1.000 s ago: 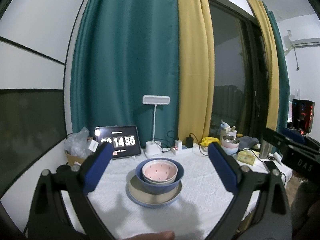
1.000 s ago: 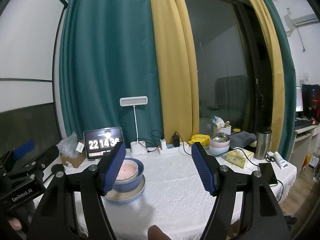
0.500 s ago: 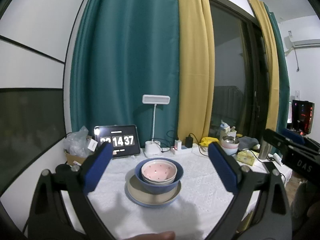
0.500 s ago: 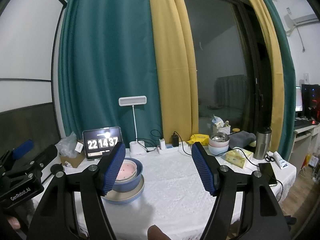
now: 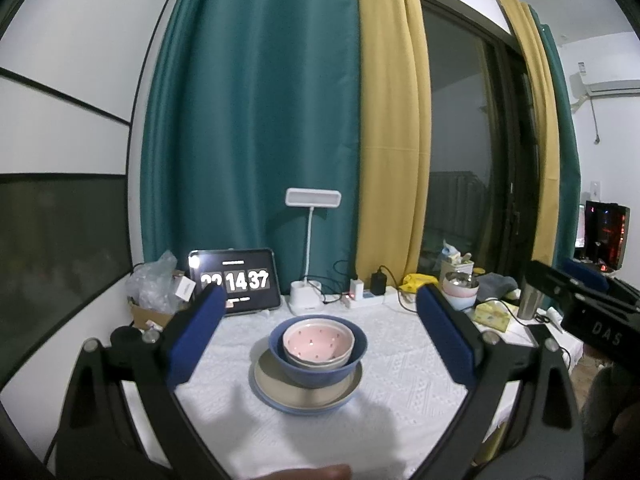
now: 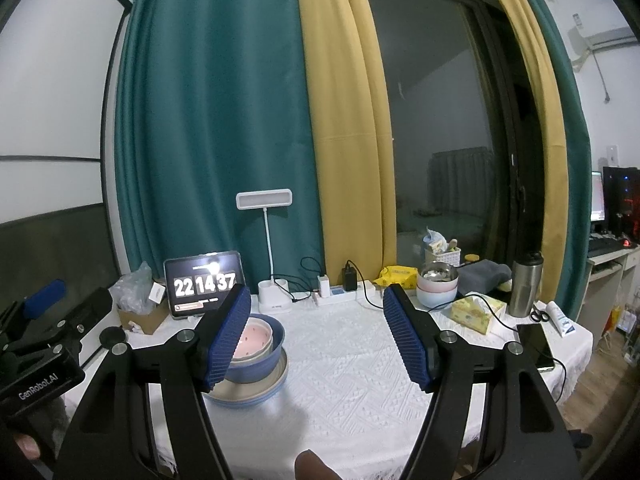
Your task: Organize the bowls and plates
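Both grippers hold unchanged from a second ago; only the tablet clock (image 5: 234,282) has ticked from 36 to 37. The left gripper (image 5: 318,334) and right gripper (image 6: 316,336) hover above the near table edge, blue ribbed pads spread wide, gripping nothing. Beyond, on the white textured tablecloth (image 6: 360,360), a pink dotted bowl (image 5: 318,344) sits upright in a blue bowl (image 5: 320,372) on 2 stacked round plates (image 5: 308,398), rims up.

small bowl (image 5: 318,342) in larger bowl (image 5: 320,372) on plate (image 5: 308,394), tablet (image 5: 236,282) behind, lamp (image 5: 306,300) right of tablet
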{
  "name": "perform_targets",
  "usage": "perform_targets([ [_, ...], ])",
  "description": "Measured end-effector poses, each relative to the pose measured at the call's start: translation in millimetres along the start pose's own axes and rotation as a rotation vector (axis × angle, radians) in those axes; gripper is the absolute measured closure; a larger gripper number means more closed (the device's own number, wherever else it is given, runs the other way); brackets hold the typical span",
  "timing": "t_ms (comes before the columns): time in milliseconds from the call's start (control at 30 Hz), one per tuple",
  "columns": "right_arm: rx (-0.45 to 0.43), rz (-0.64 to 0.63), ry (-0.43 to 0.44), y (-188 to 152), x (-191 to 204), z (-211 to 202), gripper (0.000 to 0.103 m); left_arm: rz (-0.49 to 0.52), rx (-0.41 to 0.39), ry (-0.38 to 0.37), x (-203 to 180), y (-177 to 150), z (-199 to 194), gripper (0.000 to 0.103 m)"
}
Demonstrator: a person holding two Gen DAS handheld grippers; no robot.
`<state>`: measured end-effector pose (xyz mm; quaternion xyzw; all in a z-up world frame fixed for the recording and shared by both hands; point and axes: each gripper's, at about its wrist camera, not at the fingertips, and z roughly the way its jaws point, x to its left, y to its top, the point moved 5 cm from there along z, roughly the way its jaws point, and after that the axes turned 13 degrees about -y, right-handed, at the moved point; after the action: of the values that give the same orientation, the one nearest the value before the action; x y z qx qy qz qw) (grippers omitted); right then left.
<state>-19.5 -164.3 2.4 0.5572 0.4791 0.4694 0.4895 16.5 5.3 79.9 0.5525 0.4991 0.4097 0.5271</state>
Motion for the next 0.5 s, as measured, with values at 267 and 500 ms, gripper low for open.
perform_targets([
  [267, 0.001, 0.000, 0.000, 0.0, -0.2, 0.2, 0.031, -0.004, -0.002, -0.003, -1.5, 0.5, -0.8, 0.006],
  [500, 0.002, -0.001, 0.000, -1.4, -0.1, 0.0, 0.031, -0.004, 0.001, -0.004, -1.1, -1.9, 0.8, 0.006],
])
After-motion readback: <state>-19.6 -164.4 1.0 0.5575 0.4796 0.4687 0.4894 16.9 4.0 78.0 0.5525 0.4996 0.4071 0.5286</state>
